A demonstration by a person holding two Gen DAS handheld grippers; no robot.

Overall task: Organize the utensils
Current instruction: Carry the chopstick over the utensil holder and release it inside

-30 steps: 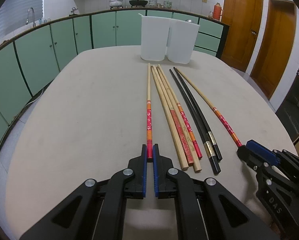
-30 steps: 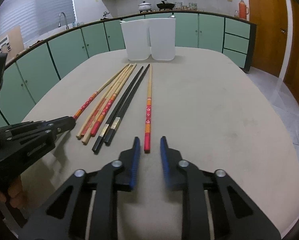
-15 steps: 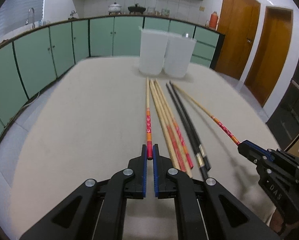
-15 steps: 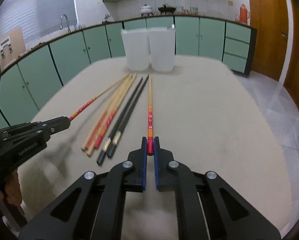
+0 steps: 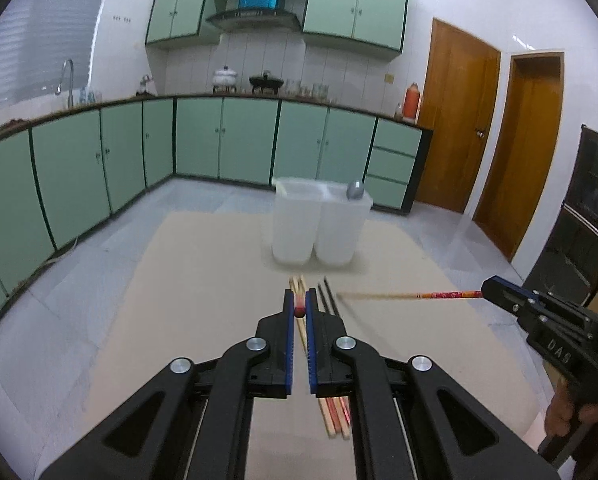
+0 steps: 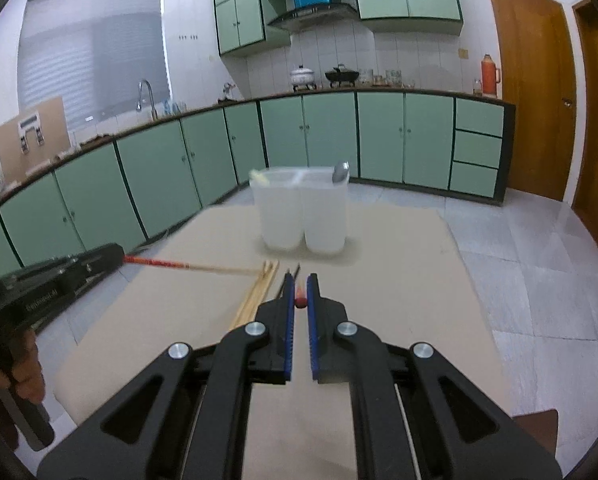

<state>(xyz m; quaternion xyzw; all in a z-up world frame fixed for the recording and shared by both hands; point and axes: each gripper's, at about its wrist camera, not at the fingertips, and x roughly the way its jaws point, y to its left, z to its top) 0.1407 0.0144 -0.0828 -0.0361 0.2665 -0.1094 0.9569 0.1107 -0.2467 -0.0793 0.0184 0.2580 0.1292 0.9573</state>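
My left gripper [image 5: 299,307] is shut on a red-patterned chopstick [image 5: 299,309], seen end-on and lifted above the table. My right gripper [image 6: 300,297] is shut on a matching red-patterned chopstick [image 6: 300,299], also lifted. Each held chopstick shows sideways in the other view: the right one in the left wrist view [image 5: 419,295], the left one in the right wrist view [image 6: 187,265]. Several wooden and black chopsticks [image 5: 335,416] lie on the beige table [image 5: 203,292]. Two white containers [image 5: 319,224] stand at the far end, a grey spoon [image 5: 355,189] in the right one.
Green kitchen cabinets [image 5: 99,168] run along the far wall and the left. Wooden doors [image 5: 459,120] are at the right. The table's far edge [image 6: 399,211] lies just behind the containers, with tiled floor [image 6: 539,264] beyond.
The right gripper closed on its chopstick. Both grippers lifted their chopsticks off the table and tilted up, so the views now look level across the kitchen.
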